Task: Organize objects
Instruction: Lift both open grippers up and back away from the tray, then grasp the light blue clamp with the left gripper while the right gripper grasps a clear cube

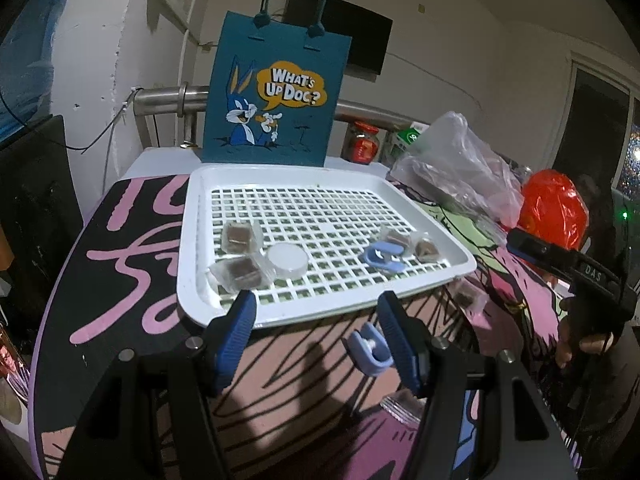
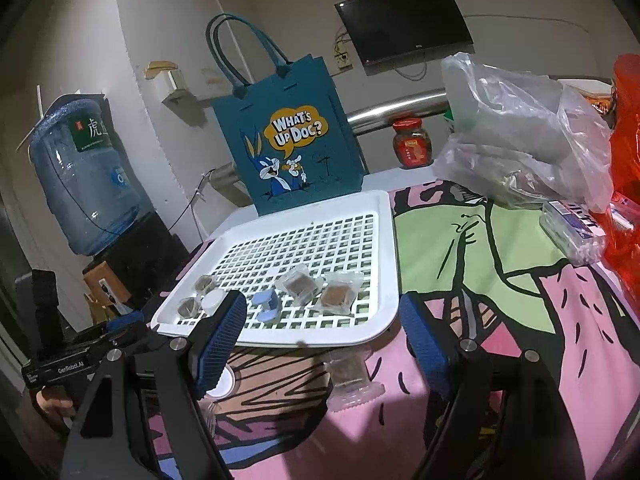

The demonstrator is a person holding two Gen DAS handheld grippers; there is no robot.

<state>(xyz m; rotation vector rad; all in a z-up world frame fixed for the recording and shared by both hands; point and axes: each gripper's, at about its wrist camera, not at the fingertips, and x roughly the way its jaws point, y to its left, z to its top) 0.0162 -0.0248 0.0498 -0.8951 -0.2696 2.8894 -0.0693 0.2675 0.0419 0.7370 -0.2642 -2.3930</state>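
Observation:
A white perforated tray [image 1: 192, 272] [image 2: 384, 264] on the patterned tablecloth holds several wrapped brown snacks [image 1: 238, 238] [image 2: 340, 296], a white round lid [image 1: 288, 260] [image 2: 212, 300] and a blue clip [image 1: 382, 256] [image 2: 266, 306]. My left gripper [image 1: 316, 304] hovers open at the tray's near edge. A second blue clip [image 1: 368, 354] rests beside its right finger, not pinched. My right gripper [image 2: 322, 302] stands open at the tray's near corner. Below and between its fingers a wrapped snack [image 2: 348, 376] lies on the cloth. Another white lid [image 2: 224, 380] sits by its left finger.
A blue felt cartoon bag [image 1: 276, 96] [image 2: 288, 148] stands behind the tray. A red-lidded jar [image 2: 412, 144], a clear plastic bag [image 2: 520, 132], a small box [image 2: 572, 232] and an orange bag [image 1: 552, 208] crowd the right side. A water bottle [image 2: 84, 176] stands left of the table.

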